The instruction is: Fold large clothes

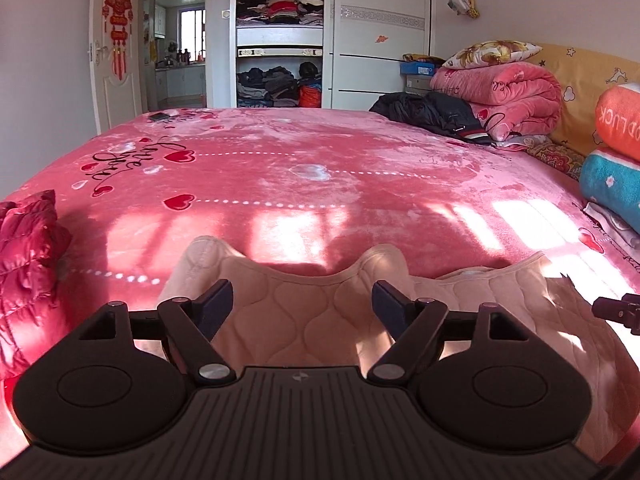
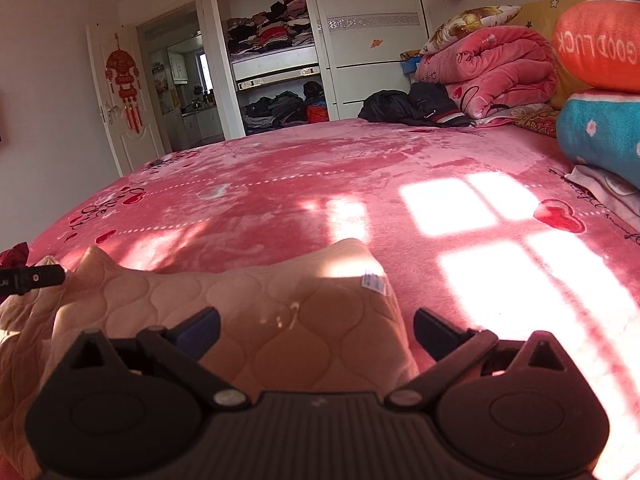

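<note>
Nearest, the left gripper (image 1: 303, 300) and the right gripper (image 2: 316, 326) each have their 2 fingers spread apart over the beige quilted garment (image 1: 320, 312), which lies on the near edge of the pink bedspread (image 1: 300, 168). Far right, a folded pink blanket (image 1: 500, 92) sits beside a black jacket (image 1: 432, 114) — farthest, the open wardrobe (image 1: 280, 40) holds stacked clothes on 2 shelves.

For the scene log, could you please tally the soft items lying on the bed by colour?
Pink: 1, folded blanket
Beige: 1, quilted garment in front of both open claws
Red: 1, puffer jacket
Black: 1, jacket
Orange: 1, roll
Blue: 1, roll
Floral: 1, pillow
Total: 7
</note>
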{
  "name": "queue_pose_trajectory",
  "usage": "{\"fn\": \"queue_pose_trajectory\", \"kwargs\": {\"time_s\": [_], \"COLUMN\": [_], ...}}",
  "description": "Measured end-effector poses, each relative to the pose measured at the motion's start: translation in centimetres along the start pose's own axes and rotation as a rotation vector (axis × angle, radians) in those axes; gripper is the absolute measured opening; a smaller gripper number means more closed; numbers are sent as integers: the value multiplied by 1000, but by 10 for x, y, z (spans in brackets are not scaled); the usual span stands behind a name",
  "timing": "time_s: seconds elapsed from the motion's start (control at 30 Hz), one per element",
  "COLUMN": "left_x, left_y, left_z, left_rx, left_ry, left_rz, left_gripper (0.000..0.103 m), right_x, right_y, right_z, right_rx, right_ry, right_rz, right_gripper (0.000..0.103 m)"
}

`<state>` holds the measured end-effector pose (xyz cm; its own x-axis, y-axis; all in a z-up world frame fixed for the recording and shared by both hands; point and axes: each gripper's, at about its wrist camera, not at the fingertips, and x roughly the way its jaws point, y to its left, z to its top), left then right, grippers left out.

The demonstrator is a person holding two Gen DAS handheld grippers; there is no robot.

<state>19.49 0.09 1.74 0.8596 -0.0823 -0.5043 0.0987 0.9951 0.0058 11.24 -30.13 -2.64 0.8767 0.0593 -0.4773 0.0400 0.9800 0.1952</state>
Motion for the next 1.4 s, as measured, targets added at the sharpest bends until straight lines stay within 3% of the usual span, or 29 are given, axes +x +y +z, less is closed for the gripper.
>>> {"fn": "queue_pose_trajectory", "kwargs": {"time_s": [0.17, 0.37, 0.63, 0.83, 1.1, 1.23, 1.4], "left_x": [-34, -66, -105, -105, -84, -74, -71], "left_y": [48, 90, 111, 116, 130, 130, 131], "left_z": [-9, -35, -74, -98, -121, -123, -121], "left_rx": [-85, -234, -408, -495, -707, -744, -771], "left_ry": [55, 97, 84, 106, 189, 203, 190], "left_rz": [41, 35, 13, -48, -264, -288, -301], "left_gripper": [100, 100, 100, 100, 95, 96, 98], "right_x": [-19, -44, -85, -102, -93, -83, -76], "right_y": [-32, -61, -61, -45, -24, -30, -30], "right_z": [-4, -26, -55, -72, -95, -102, -102], "right_rx": [98, 265, 415, 512, 633, 745, 789], "right_ry": [40, 94, 57, 63, 132, 127, 98], "right_rz": [-29, -43, -58, -6, 103, 166, 191], "right_gripper": [102, 102, 102, 102, 102, 101, 101]}}
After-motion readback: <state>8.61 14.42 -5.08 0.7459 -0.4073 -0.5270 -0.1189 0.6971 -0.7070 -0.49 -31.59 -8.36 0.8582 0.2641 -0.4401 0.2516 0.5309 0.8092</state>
